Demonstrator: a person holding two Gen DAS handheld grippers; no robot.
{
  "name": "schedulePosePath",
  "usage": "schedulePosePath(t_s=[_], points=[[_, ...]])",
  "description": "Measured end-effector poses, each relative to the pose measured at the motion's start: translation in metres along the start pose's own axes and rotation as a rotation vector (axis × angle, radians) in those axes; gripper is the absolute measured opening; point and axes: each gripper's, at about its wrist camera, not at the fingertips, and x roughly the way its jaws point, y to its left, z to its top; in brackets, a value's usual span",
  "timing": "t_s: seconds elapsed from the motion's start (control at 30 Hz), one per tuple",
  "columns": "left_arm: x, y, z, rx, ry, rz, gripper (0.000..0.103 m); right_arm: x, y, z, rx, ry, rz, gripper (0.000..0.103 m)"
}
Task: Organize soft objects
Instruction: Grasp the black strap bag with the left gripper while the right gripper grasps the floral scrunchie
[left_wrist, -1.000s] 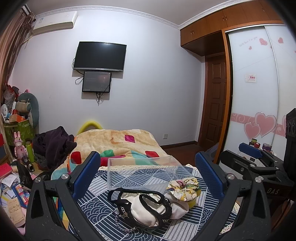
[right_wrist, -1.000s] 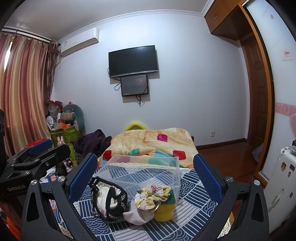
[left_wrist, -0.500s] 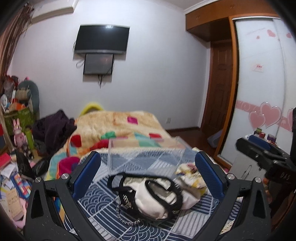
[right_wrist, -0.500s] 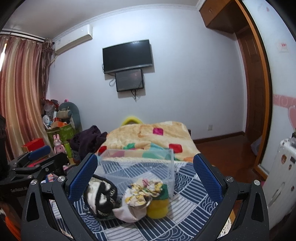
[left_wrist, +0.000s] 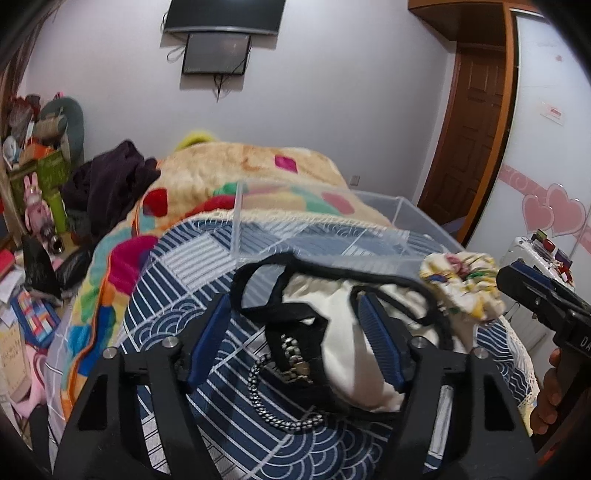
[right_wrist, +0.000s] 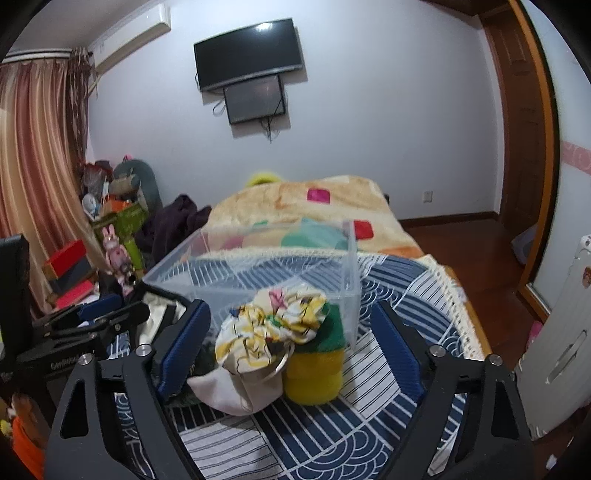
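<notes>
The blue patterned cloth covers the lower half of both views, and on it, in the middle, stands the clear plastic box, with nothing inside. In front of the box lie the soft things. The white bag with black straps sits low in the centre of the left view, between the spread fingers of the left gripper, not yet clamped. The flowered scrunchie rests touching the yellow and green sponge, inside the wide-open right gripper. I judge it is the reaching step; next, each gripper should close and lift toward the box.
</notes>
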Motion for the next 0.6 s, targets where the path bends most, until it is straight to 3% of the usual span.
schedulePosePath(t_s=[0.17,0.2,0.4,0.5,0.53,0.6], points=[[0.018,0.004,-0.007,-0.022,0.061,-0.048,0.045,0.013,0.0,-0.006,-0.008,0.049,-0.001,0.07],[0.019,0.003,-0.008,-0.022,0.065,-0.055,0.042,0.015,-0.001,-0.006,-0.007,0.057,-0.004,0.064],[0.014,-0.002,-0.008,0.001,0.036,-0.041,0.023,0.014,-0.008,-0.006,-0.001,0.058,-0.03,0.037],[0.008,-0.001,-0.005,-0.007,0.019,-0.048,0.015,0.015,-0.006,-0.002,-0.001,0.055,-0.035,0.031],[0.006,-0.001,-0.004,-0.009,0.011,-0.051,0.015,0.014,-0.006,-0.002,-0.003,0.048,-0.03,0.022],[-0.001,-0.002,-0.002,-0.007,-0.009,-0.06,0.014,0.013,-0.005,0.0,-0.004,0.047,-0.019,0.018]])
